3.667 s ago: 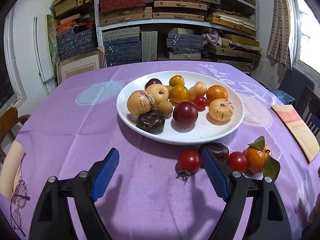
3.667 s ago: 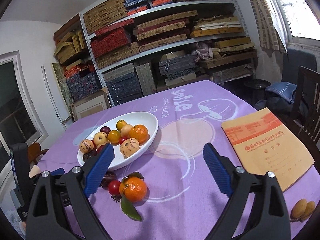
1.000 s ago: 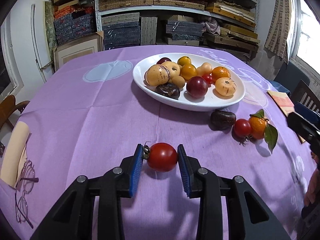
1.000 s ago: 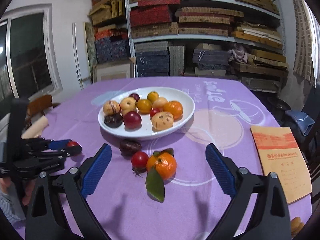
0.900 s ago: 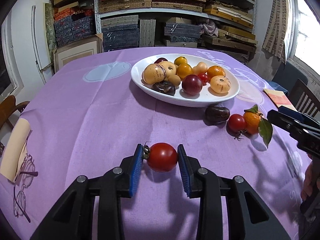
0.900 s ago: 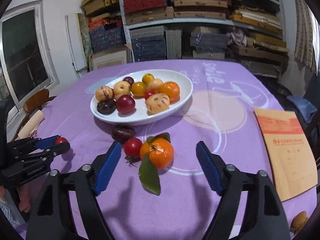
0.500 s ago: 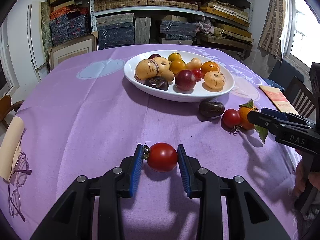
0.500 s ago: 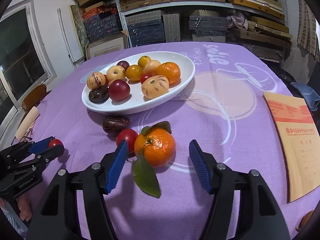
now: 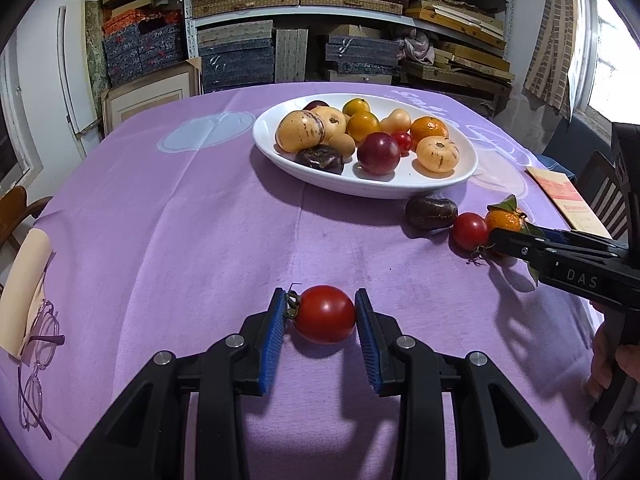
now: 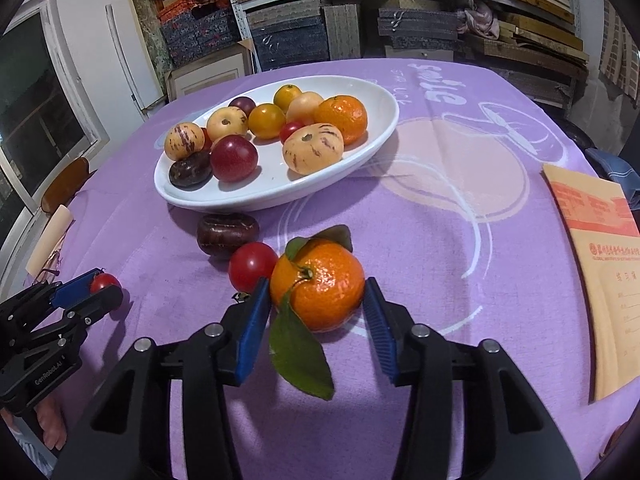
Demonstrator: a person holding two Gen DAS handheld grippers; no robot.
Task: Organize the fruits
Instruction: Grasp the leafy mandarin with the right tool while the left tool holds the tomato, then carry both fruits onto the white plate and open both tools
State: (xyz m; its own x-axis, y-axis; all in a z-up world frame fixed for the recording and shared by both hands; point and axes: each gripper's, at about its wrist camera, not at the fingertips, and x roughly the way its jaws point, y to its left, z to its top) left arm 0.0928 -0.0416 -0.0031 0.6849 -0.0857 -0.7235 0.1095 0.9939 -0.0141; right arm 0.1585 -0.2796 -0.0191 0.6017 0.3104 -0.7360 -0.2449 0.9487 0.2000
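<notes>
1. Our left hand-held gripper (image 9: 320, 320) is clamped on a round red tomato (image 9: 325, 313); the white oval plate (image 9: 460, 178) ahead already carries most fruit.
2. Only our right view shows the right hand-held gripper (image 10: 316, 314) half-closed around the leafy orange mandarin (image 10: 320, 282), pads not clearly touching; a second red tomato (image 10: 252, 264) and dark brown fruit (image 10: 227, 234) remain on the bench beyond its left finger.

Both pictures are sharp and evenly bright, with soft daylight. In the left wrist view a window (image 9: 612, 52) at the right edge is blown out to white. Soft shadows fall toward the camera under the plate (image 9: 400, 188) and the fruit. Small glints sit on the tomato (image 9: 325, 314) and the orange (image 10: 320, 284). Fisheye bending curves the shelves (image 10: 400, 0), and the corners go black.
</notes>
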